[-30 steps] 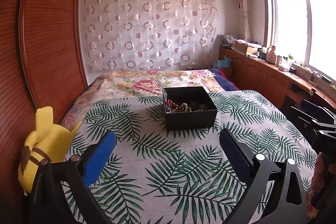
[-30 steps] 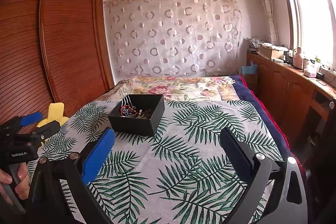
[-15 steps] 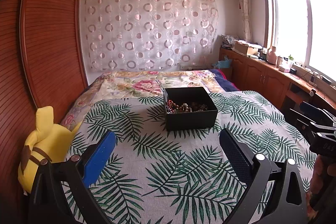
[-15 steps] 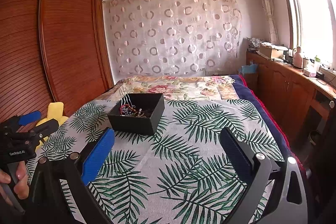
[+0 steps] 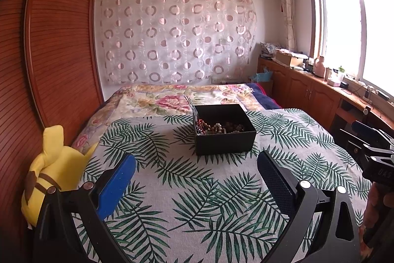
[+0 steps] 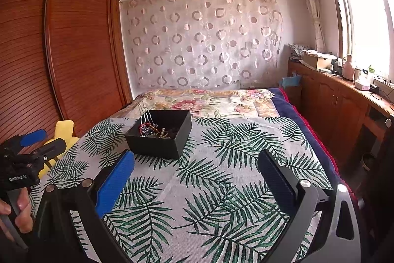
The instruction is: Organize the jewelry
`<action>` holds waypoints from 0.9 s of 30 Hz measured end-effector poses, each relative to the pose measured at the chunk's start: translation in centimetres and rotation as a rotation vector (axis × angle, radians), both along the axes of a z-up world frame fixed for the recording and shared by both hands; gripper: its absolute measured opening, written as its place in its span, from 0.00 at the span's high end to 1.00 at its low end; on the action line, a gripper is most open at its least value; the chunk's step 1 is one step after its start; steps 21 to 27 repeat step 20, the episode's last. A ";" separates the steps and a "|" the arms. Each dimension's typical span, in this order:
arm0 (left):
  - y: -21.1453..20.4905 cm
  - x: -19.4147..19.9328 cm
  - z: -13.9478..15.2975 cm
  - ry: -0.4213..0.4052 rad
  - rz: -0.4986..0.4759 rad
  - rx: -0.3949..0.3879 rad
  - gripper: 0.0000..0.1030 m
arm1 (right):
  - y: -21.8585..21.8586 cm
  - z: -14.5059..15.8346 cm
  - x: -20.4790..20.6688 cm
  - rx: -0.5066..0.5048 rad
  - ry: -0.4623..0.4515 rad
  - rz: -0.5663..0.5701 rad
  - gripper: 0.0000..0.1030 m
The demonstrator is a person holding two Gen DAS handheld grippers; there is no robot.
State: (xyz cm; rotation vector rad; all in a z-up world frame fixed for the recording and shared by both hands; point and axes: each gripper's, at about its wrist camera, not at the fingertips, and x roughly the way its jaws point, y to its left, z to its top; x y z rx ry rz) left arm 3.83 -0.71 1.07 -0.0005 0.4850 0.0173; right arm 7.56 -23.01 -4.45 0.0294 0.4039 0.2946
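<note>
A black open box (image 5: 225,139) stands on the leaf-print bedspread (image 5: 192,189); it also shows in the right wrist view (image 6: 160,139). Inside lies a tangle of beaded jewelry (image 5: 219,127), seen in the right wrist view (image 6: 155,130) too, with thin hairpins sticking up at its left edge. My left gripper (image 5: 195,164) is open and empty, held short of the box. My right gripper (image 6: 195,162) is open and empty, to the right of the box and short of it. Each gripper appears at the edge of the other's view.
A yellow plush toy (image 5: 51,171) lies at the bed's left edge against a wooden wardrobe (image 5: 49,53). A floral quilt (image 5: 177,100) covers the far bed. A wooden cabinet (image 5: 315,93) with clutter runs under the window on the right.
Both grippers have shifted only slightly; the box and jewelry have not moved. Both stay open.
</note>
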 end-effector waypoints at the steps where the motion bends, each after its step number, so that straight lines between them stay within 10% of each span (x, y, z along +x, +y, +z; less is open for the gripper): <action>1: 0.0 0.0 0.1 0.000 0.000 0.001 0.07 | 0.0 0.0 0.0 -0.001 -0.001 0.000 0.02; 27: 0.1 -0.2 0.5 -0.008 -0.018 -0.009 0.07 | -0.1 0.1 0.0 0.001 -0.001 0.000 0.02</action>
